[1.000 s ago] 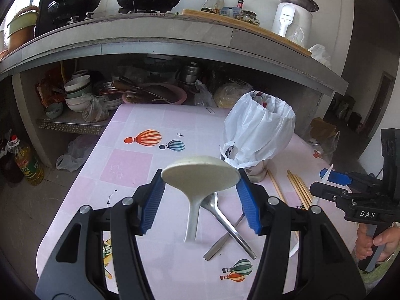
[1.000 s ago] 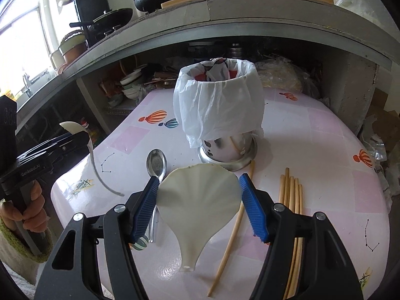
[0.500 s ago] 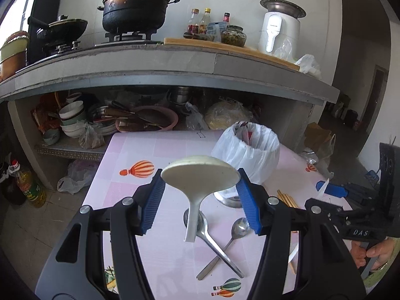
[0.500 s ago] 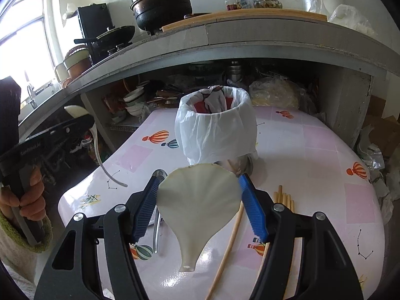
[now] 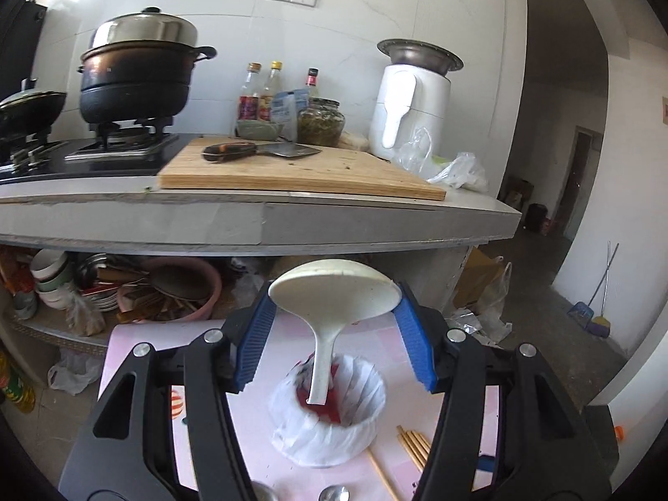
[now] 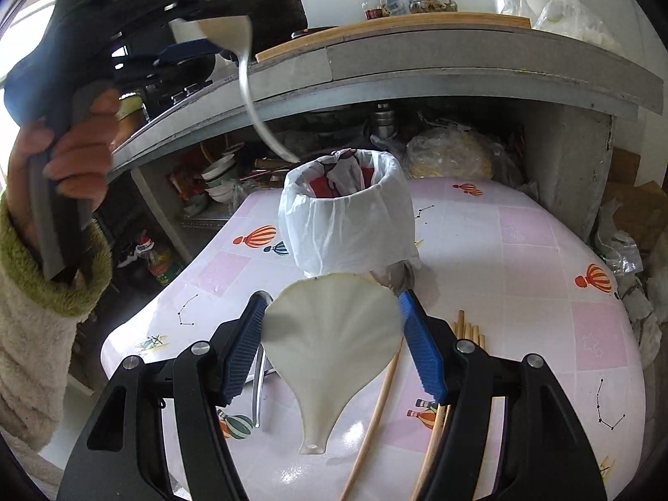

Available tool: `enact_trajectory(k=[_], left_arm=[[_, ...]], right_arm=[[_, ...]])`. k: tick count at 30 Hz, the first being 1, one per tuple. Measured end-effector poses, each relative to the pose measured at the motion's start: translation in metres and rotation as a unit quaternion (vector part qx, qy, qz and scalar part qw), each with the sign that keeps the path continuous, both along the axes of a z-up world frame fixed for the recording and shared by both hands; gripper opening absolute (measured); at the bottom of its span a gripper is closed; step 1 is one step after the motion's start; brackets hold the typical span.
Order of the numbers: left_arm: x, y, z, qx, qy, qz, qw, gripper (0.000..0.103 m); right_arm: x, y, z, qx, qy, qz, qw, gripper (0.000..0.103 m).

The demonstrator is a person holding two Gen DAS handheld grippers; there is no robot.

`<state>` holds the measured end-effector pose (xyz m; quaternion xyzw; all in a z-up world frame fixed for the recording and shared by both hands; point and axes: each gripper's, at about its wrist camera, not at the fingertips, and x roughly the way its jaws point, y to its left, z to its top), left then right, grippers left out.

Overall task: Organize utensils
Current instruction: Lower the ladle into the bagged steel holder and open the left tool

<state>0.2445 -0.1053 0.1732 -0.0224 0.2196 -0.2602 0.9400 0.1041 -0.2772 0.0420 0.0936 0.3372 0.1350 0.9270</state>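
My left gripper (image 5: 334, 313) is shut on the bowl of a cream ladle (image 5: 334, 288). The ladle's handle hangs down over the mouth of the utensil holder (image 5: 330, 417), which is lined with a white bag. In the right wrist view the left gripper (image 6: 196, 21) is raised at the upper left, and the ladle (image 6: 227, 29) ends just above the rim of the holder (image 6: 346, 217). My right gripper (image 6: 334, 330) is shut on a cream fan-shaped scoop (image 6: 334, 346) and is held low over the table in front of the holder.
Chopsticks (image 6: 467, 330) lie on the pink table (image 6: 542, 259) to the right, with one loose chopstick (image 6: 375, 409) nearer. A metal spoon (image 6: 259, 388) lies left of the scoop. The grey counter (image 6: 459, 54) overhangs the table's far side, with crockery under it.
The left gripper has risen and moved in over the holder with the ladle, so the handle now hangs above its mouth. The right gripper has hardly shifted.
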Motion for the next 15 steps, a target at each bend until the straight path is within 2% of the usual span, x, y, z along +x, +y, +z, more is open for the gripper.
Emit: enact_trajectory(k=[3,7,12,15], left_arm=[[0.021,-0.024,-0.012,0.023,0.012,-0.004,0.9996,0.055],[0.043,-0.047,-0.041,0.062,0.039,-0.005,0.9973,0.055],[0.061,-0.06,-0.081,0.095,0.068,-0.001,0.9931,0.055],[0.064,-0.063,-0.098,0.113,0.071,0.006,0.991,0.055]], right_arm=[[0.005,-0.006,-0.004,0.007,0.005,-0.002,1.0,0.064],[0.01,-0.012,-0.01,0.016,0.014,-0.004,1.0,0.064],[0.016,-0.019,-0.017,0.022,0.022,-0.006,0.999,0.064],[0.018,-0.022,-0.019,0.025,0.025,-0.007,0.999,0.064]])
